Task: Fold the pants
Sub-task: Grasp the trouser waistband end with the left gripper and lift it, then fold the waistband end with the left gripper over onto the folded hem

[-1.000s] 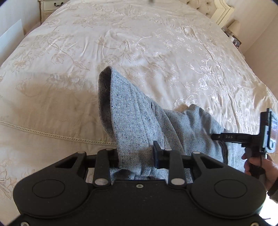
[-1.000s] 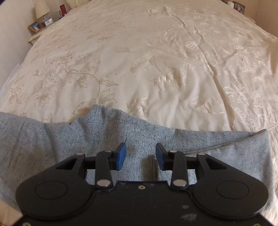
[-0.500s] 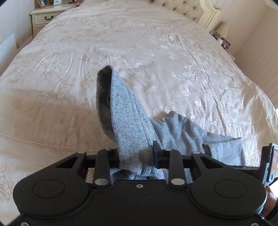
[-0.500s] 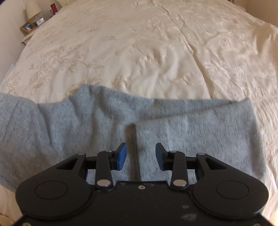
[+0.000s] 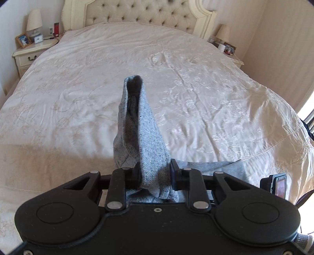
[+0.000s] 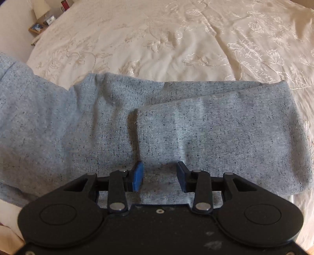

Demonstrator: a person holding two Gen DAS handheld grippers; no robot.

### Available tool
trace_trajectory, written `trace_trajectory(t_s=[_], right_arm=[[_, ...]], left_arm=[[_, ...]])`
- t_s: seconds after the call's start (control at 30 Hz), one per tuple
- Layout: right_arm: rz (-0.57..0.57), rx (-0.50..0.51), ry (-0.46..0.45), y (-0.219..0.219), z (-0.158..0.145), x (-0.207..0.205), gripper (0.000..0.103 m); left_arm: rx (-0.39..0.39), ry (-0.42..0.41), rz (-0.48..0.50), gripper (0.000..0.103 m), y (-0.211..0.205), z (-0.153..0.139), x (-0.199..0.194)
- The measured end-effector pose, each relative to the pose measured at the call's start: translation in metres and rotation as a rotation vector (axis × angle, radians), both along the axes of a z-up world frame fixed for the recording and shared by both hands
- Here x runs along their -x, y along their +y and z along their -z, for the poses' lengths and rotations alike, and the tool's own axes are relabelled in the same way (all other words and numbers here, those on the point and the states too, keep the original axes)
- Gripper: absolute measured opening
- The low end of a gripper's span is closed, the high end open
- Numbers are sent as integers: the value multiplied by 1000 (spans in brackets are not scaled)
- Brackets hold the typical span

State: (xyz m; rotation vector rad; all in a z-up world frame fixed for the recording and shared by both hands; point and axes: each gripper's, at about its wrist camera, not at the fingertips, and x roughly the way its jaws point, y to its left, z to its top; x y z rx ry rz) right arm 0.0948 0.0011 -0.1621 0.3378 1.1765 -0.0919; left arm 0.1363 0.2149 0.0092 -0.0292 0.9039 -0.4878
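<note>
Grey speckled pants [image 6: 196,125] lie across the near part of a cream bed. My left gripper [image 5: 155,173] is shut on a bunched part of the pants [image 5: 143,133] and holds it up above the bed, the cloth sticking up and forward with an open tube end. My right gripper [image 6: 160,175] is open, with blue pads [image 6: 138,174], and hovers just over the flat folded pants without gripping them. The right gripper's edge shows at the right in the left wrist view [image 5: 278,186].
The embroidered cream bedspread [image 5: 196,88] covers the bed, with a tufted headboard [image 5: 137,13] at the far end. Nightstands with lamps stand on both sides [image 5: 31,51], [image 5: 225,43]. The bed's near edge is right below the grippers.
My left gripper has lifted and tilted up with the cloth, so the headboard now shows. My right gripper has moved closer over the pants and stayed open.
</note>
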Motion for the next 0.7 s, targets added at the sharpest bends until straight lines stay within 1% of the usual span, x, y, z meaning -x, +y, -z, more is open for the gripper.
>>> trace_trajectory(t_s=[0.03,0.07,0.13,0.17,0.2,0.27,0.33,0.37,0.4,0.43,0.47,0.5,0.6,0.7], right_arm=[[4,-17,-16,-11,-5,5,39],[8,-34,-31,-24,-11,11,39],[13,-59,-57,-51,-20,23,39],[12,-67,-62,-64,-23,28,39],[9,-77,-66,-80,-25,33,39],[7,-81,-64,-106,-26,42,39],[14,-69,-55,-135,-24,52,40],[20,-70,-51,-147,-24,55,41],[25,-76,-50,-160,-24,57,41],[25,-83,-54,-169,-25,60,41],[19,-92,-59,-177,-26,61,41],[4,-97,-67,-184,-28,62,41],[-44,-110,-107,-193,-33,61,43],[-109,-157,-139,-188,-33,49,44]], left_arm=[[9,-3,19,30,-19,-2,3],[23,-5,40,25,-41,-2,7],[60,11,84,12,-84,4,11],[86,27,114,2,-109,11,12],[107,48,147,2,-134,21,12],[88,96,169,2,-181,45,16],[84,153,197,3,-212,64,21],[67,166,193,4,-222,70,25],[40,172,184,4,-228,74,30],[15,172,174,7,-230,76,33],[-15,168,155,14,-227,78,39],[-46,166,127,16,-224,80,41],[-138,161,1,16,-201,86,38],[-227,193,-149,16,-163,98,27]])
